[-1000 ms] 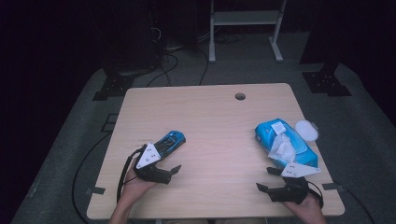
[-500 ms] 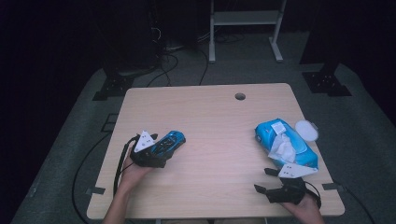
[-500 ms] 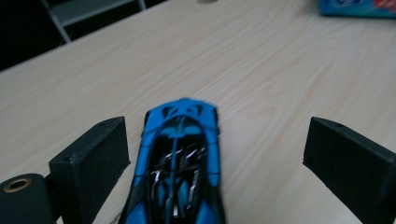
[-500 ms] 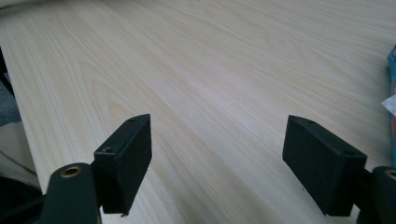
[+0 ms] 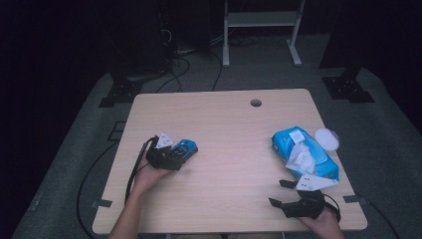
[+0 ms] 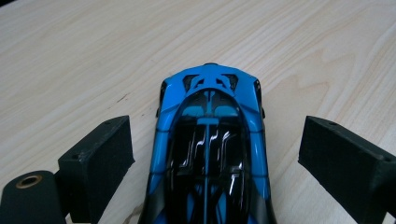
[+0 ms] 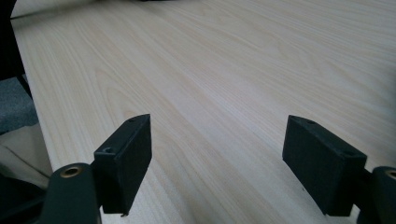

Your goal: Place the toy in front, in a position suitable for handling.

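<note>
Target is the blue toy car, sitting on the table well left of the wipes pack and nearer the person's edge than the cable hole. Left gripper has its jaws wide apart and straddling the car: the body lies between the pads with a clear gap on each side, no contact yet, so nothing is gripped. Judging by looks, the car is light, rigid and glossy, probably a hard plastic or die-cast shell, so expect it to be slippery under the foam pads and free to roll on its wheels if nudged lengthwise. Best hold looks like across the flanks at mid-body, where the sides run roughly parallel; avoid the tapered end and the thin fins there, which could snap or let it squirt out. Close squarely, moderate force. Right gripper is also wide open and empty, hovering low over bare wood near the person's edge, on the near side of the wipes pack. The high view gives the layout: car, wipes pack, the white round lid touching the pack's far side, both hands. It doesn't resolve the pad-to-car gaps. The left gripper view shows those gaps and the roof detail but not the car's wheels or the pack.
</note>
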The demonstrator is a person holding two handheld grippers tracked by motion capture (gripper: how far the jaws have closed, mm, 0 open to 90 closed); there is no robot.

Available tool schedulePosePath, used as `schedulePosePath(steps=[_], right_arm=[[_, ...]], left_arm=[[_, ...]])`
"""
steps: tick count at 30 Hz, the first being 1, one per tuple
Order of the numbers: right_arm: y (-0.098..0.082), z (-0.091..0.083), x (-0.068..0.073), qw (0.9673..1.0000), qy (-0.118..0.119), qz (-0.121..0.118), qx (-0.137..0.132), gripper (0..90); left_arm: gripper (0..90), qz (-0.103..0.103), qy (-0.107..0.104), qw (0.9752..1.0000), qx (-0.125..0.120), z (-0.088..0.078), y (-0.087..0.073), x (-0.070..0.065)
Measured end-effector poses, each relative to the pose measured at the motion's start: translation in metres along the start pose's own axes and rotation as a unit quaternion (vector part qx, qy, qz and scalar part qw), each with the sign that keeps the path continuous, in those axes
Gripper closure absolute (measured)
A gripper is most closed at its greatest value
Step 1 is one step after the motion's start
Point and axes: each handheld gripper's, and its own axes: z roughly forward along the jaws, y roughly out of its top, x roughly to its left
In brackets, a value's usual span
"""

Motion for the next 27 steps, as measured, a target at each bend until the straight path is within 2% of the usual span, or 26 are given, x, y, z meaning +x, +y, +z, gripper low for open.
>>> schedulePosePath(steps=[3, 7, 8, 9, 10, 12, 18, 24, 26, 27], right_arm=[[0.0, 0.0, 0.0, 1.0, 0.001, 0.002, -0.001, 23.3], [0.001, -0.003, 0.0, 0.9998, 0.01, 0.011, -0.015, 23.2], [0.001, -0.003, 0.0, 0.9998, 0.01, 0.009, -0.015, 23.3], [0.001, -0.003, 0.0, 0.9998, 0.01, 0.009, -0.015, 23.3], [0.001, -0.003, 0.001, 0.9998, 0.013, 0.007, -0.015, 23.2], [0.001, -0.003, 0.002, 0.9998, 0.014, 0.007, -0.012, 23.3], [0.002, -0.001, 0.003, 0.9998, 0.017, 0.005, -0.012, 23.3], [0.002, -0.001, 0.004, 0.9997, 0.023, 0.007, -0.012, 23.3], [0.002, -0.001, 0.004, 0.9996, 0.023, 0.007, -0.012, 23.3], [0.003, -0.001, 0.004, 0.9996, 0.024, 0.008, -0.013, 23.3]], left_arm=[[9.4, 0.001, -0.001, 1.0, 0.006, 0.004, 0.002, 0.0], [10.8, -0.01, 0.001, 0.9998, 0.019, 0.011, 0.002, 0.003], [11.8, -0.012, -0.002, 0.9993, 0.034, 0.014, 0.0, 0.004], [12.0, -0.012, -0.002, 0.9993, 0.034, 0.014, 0.0, 0.004], [12.3, -0.014, -0.003, 0.9987, 0.049, 0.016, -0.002, 0.005], [12.6, -0.016, -0.001, 0.9983, 0.056, 0.018, -0.003, 0.005], [16.0, -0.015, 0.0, 0.9983, 0.056, 0.017, -0.003, 0.006], [12.8, -0.015, 0.012, 0.998, 0.06, 0.02, -0.004, 0.007], [13.0, -0.016, 0.011, 0.9981, 0.059, 0.02, -0.004, 0.007], [14.5, -0.02, 0.002, 0.9981, 0.058, 0.02, -0.004, 0.008]])
